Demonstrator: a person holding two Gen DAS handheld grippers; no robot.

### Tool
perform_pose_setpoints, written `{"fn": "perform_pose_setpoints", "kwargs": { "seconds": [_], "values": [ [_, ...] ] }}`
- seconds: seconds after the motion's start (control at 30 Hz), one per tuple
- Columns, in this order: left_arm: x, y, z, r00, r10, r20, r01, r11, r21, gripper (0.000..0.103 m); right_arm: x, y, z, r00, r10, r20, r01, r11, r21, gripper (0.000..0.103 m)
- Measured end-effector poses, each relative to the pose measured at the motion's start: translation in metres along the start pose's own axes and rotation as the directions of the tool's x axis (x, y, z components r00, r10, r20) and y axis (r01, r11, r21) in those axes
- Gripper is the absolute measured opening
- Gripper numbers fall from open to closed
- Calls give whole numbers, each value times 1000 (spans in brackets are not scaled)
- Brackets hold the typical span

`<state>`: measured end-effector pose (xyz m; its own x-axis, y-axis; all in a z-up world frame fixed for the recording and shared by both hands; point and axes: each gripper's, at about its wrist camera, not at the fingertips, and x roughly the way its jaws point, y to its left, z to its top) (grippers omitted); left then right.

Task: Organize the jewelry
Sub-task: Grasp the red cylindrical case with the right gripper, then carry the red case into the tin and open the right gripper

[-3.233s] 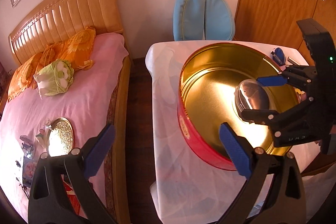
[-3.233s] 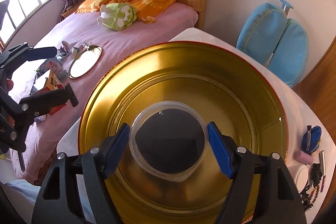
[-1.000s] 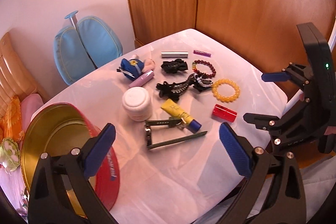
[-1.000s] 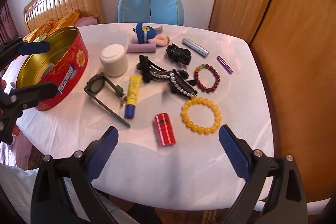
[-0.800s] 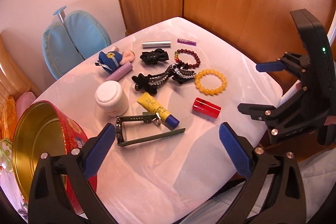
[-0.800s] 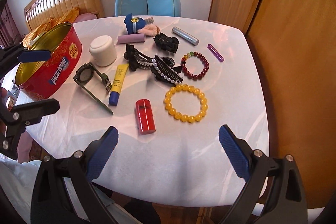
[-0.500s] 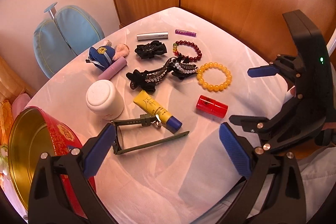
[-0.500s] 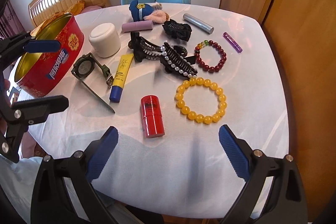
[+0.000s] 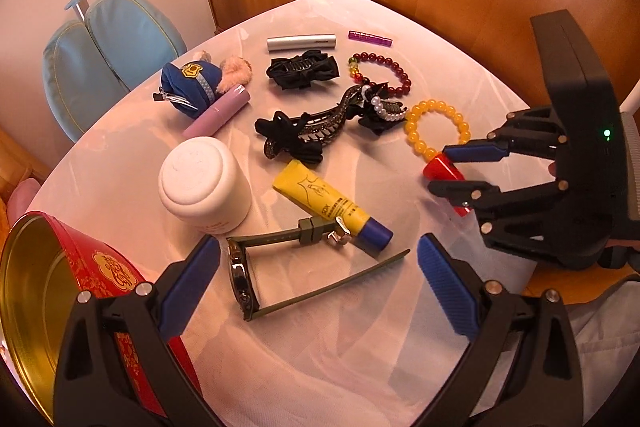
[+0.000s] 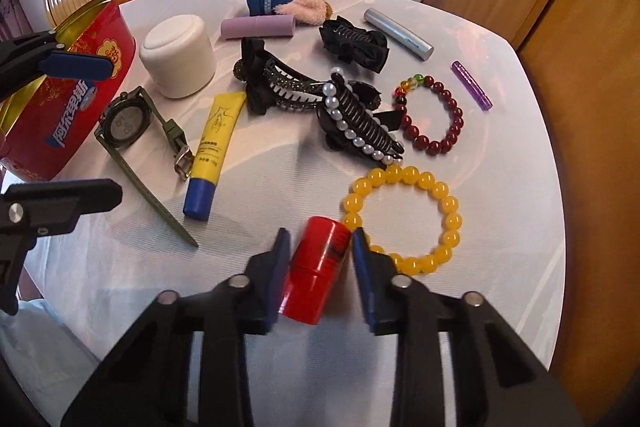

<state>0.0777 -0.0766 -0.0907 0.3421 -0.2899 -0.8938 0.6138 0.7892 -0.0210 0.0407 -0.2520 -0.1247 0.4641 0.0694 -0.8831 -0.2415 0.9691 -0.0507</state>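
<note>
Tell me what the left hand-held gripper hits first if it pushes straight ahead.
Probably the olive-green strap wristwatch, lying between the open left hand-held gripper's fingers; beyond it is the yellow tube with blue cap. Depth is uncertain.

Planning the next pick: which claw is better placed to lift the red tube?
The right claw: its pads already flank the red tube. The left claw is wide open over the green watch, away from it.

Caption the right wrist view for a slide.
Right gripper closes around a red tube beside the yellow bead bracelet.
</note>
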Motion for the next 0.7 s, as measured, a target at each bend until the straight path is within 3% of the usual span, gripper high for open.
{"fn": "perform_pose_setpoints", "kwargs": {
  "seconds": [0.3,0.5,0.7],
  "values": [
    [-23,-9,9,999,-11,51,11,1000,-3,96,-37,-5,-6,997,-5,74,3,1000,27,26],
    [-52,-24,8,993,54,108,-56,998,15,96,-78,-3,-9,985,8,170,-9,1000,4,26],
    [-87,-24,-7,980,118,159,-106,991,-80,96,-113,8,-13,962,71,265,-57,997,-60,26]
  ]
}}
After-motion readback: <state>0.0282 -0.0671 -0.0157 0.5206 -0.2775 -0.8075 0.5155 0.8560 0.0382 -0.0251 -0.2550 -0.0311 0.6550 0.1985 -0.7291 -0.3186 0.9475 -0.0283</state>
